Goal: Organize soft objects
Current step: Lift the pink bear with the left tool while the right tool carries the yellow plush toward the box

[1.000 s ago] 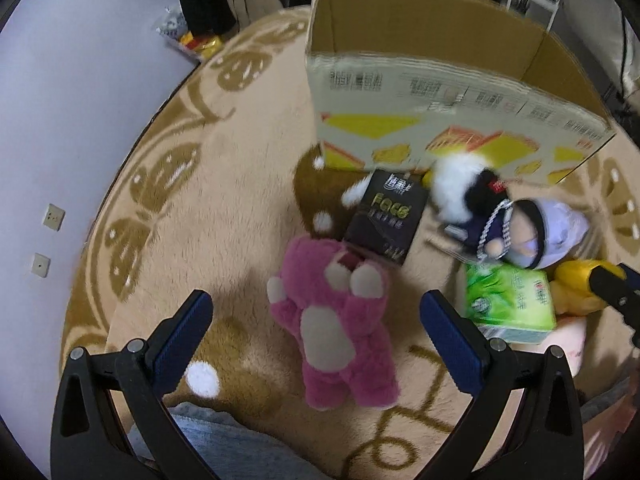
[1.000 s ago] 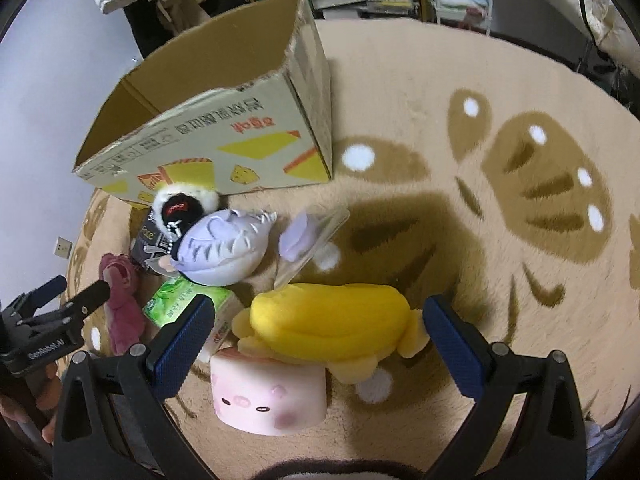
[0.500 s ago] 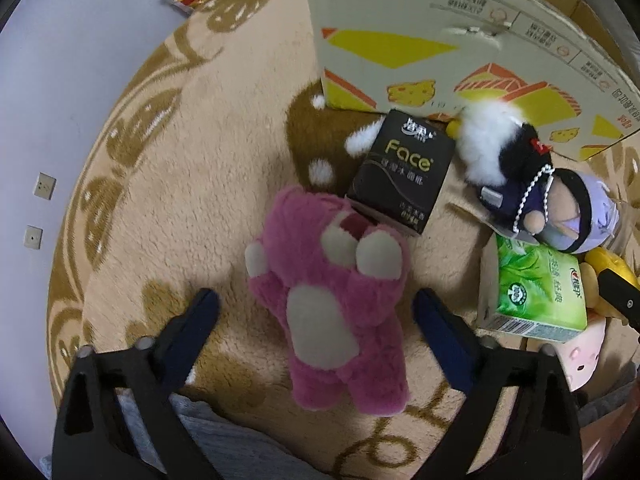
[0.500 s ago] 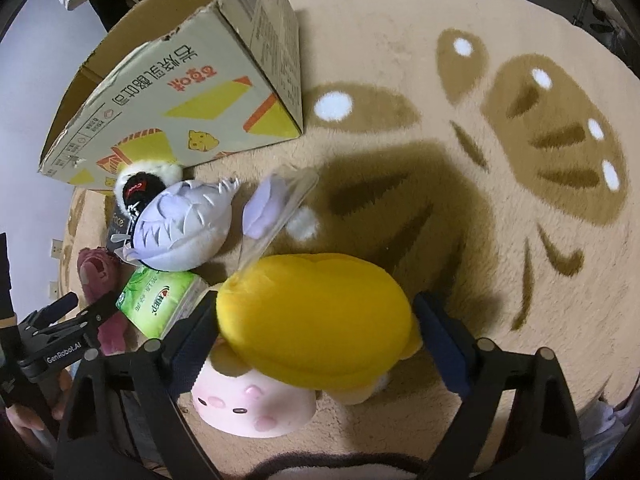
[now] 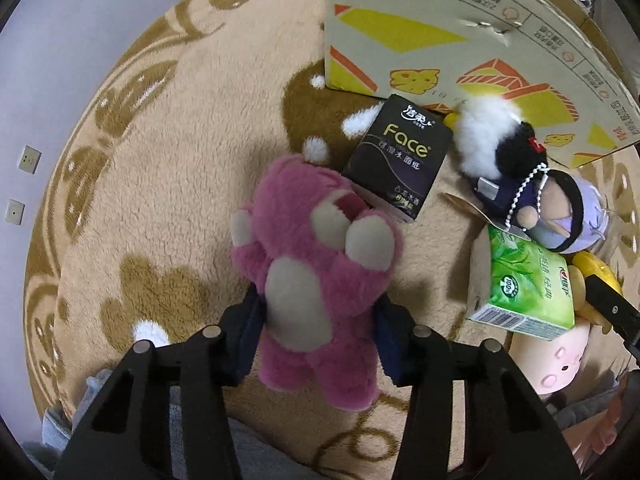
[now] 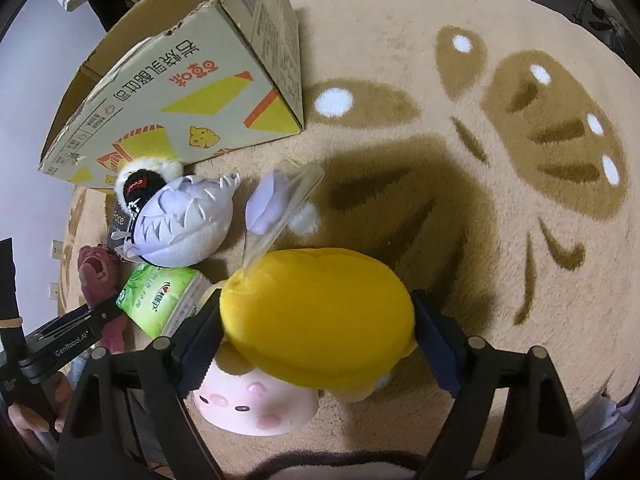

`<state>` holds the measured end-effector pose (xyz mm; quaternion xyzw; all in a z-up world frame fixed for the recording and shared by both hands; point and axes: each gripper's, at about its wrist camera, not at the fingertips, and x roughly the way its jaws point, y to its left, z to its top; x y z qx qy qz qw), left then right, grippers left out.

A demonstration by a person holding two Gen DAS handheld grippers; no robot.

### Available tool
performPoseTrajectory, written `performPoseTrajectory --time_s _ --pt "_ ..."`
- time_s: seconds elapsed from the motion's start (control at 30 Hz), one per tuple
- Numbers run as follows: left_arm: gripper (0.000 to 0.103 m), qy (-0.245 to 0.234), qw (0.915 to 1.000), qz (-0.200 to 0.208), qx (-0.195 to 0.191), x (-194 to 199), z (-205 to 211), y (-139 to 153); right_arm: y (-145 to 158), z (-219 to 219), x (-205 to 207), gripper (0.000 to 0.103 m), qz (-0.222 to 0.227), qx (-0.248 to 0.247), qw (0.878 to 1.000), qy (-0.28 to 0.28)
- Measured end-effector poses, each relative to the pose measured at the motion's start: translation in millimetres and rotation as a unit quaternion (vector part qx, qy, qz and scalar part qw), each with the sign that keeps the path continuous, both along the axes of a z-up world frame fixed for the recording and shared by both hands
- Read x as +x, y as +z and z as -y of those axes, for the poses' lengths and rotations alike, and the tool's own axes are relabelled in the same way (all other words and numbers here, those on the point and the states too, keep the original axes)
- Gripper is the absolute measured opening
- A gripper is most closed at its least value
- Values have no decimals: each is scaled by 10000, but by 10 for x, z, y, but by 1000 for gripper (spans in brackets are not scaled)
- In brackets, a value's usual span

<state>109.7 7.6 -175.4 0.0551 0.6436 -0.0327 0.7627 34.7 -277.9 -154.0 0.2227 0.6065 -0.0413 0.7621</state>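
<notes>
Pink bear clamped, yellow plush clamped

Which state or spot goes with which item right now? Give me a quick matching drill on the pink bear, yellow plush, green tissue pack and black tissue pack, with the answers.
Things:
1. pink bear
2. yellow plush
3. green tissue pack
4. black tissue pack

States or places:
A. leaning by the cardboard box, next to the bear's head
B. pinched between the left gripper pads
C. lying between the pink bear and the yellow plush
D. squeezed by the right gripper, over the pink pig cushion

Pairs: 1-B, 2-D, 3-C, 4-A
</notes>
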Motion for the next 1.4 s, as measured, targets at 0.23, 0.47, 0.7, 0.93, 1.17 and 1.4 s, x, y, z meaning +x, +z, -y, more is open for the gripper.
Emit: performPoseTrajectory --time_s 0.23,0.47,0.7,0.93,1.17,1.4 --pt "45 -64 9994 257 201 -127 19 143 152 -80 -94 89 194 -214 9995 116" --pt "45 -87 9978 623 199 -312 70 364 422 -158 -231 89 732 -419 9963 176" --pt "45 -274 9894 1425 14 -510 159 757 676 -222 -343 89 1346 -541 9892 210" --pt "45 -400 9696 2397 -297 -674 134 1147 938 -255 -499 89 2179 -644 9737 176" --pt "45 -428 9446 3233 -383 -758 74 1394 1197 -301 -595 89 3093 -790 9475 160" --pt "45 -549 9240 3759 -423 -775 108 1540 1323 -349 -567 89 3669 -964 9251 199"
